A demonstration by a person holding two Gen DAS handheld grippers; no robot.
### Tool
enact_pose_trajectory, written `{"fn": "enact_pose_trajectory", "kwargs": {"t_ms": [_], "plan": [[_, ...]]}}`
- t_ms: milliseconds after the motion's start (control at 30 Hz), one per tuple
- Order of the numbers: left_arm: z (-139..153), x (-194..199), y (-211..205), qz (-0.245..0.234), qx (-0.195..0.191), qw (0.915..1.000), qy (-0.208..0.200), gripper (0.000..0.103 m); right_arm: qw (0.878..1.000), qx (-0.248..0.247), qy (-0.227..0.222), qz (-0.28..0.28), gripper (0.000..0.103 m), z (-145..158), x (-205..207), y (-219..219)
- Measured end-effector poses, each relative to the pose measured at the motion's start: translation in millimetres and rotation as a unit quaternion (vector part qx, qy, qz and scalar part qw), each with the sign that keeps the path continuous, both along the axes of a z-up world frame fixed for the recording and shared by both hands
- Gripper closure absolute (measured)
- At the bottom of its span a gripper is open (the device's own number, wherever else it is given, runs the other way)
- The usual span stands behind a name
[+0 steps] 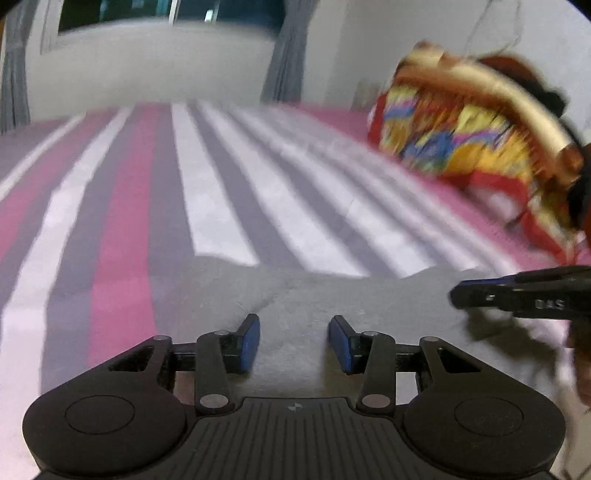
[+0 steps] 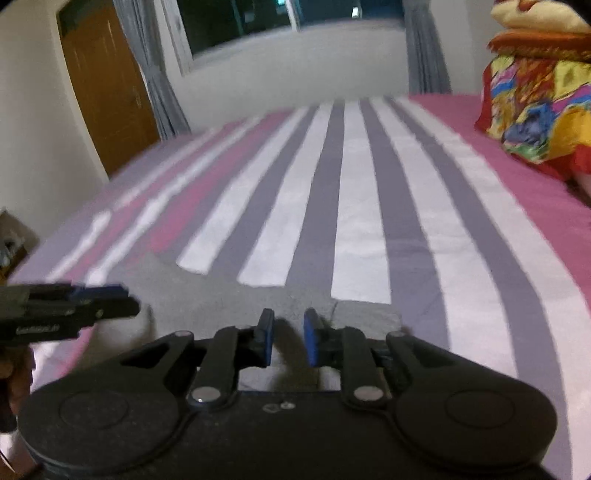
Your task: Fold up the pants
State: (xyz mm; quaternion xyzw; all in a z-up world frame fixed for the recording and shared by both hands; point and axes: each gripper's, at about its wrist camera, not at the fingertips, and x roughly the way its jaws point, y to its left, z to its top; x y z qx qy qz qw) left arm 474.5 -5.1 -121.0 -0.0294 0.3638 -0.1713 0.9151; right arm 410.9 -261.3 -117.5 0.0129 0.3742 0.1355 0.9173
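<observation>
Grey pants (image 1: 295, 288) lie flat on the striped bed, right under both grippers; they also show in the right wrist view (image 2: 207, 291). My left gripper (image 1: 294, 332) is open and empty, hovering just above the grey fabric. My right gripper (image 2: 289, 326) is open with a narrower gap, over the pants' right edge, holding nothing. The right gripper shows from the side at the right of the left wrist view (image 1: 517, 293), and the left gripper at the left of the right wrist view (image 2: 70, 306).
The bed cover (image 2: 362, 206) has pink, grey and white stripes. A colourful stack of folded bedding (image 2: 539, 96) sits at the bed's far right; it also shows in the left wrist view (image 1: 472, 129). A wooden door (image 2: 107, 85) and a curtained window (image 2: 288, 18) lie beyond.
</observation>
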Motion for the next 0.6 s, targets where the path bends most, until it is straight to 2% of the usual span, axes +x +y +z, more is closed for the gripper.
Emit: {"fn": "enact_pose_trajectory", "kwargs": {"t_ms": [67, 133, 200, 267, 367, 500, 533, 600], "plan": [[-12.9, 9.1, -5.0, -0.002, 0.003, 0.9999, 0.012, 0.06, 1.0, 0.009, 0.008, -0.008, 0.089, -8.3, 7.0, -0.8], [-12.7, 8.0, -6.8, -0.009, 0.01, 0.9999, 0.005, 0.06, 1.0, 0.012, 0.008, -0.011, 0.089, -8.6, 6.7, 0.8], [-7.7, 1.9, -4.1, -0.003, 0.0, 1.0, 0.001, 0.06, 1.0, 0.007, 0.008, -0.008, 0.089, -5.2, 5.5, 1.7], [5.0, -7.0, 1.4, 0.004, -0.016, 0.9995, -0.025, 0.06, 1.0, 0.016, -0.007, -0.006, 0.084, 5.9, -2.9, 1.8], [11.7, -12.8, 6.9, 0.013, -0.006, 0.9985, -0.053, 0.06, 0.999, 0.022, -0.042, 0.003, 0.072, 18.9, -11.1, 9.2], [1.4, 12.5, 16.7, 0.026, -0.013, 0.9992, -0.027, 0.06, 0.999, 0.028, -0.016, 0.015, 0.073, 17.2, 7.6, 26.7], [-2.8, 18.9, 17.9, 0.03, -0.012, 0.9993, -0.018, 0.06, 1.0, 0.015, -0.006, 0.011, 0.077, 12.7, 13.3, 31.5], [-11.9, 28.8, 24.0, 0.043, -0.038, 0.9984, 0.0, 0.06, 1.0, -0.013, 0.022, -0.017, 0.079, -1.8, 27.3, 32.0]]}}
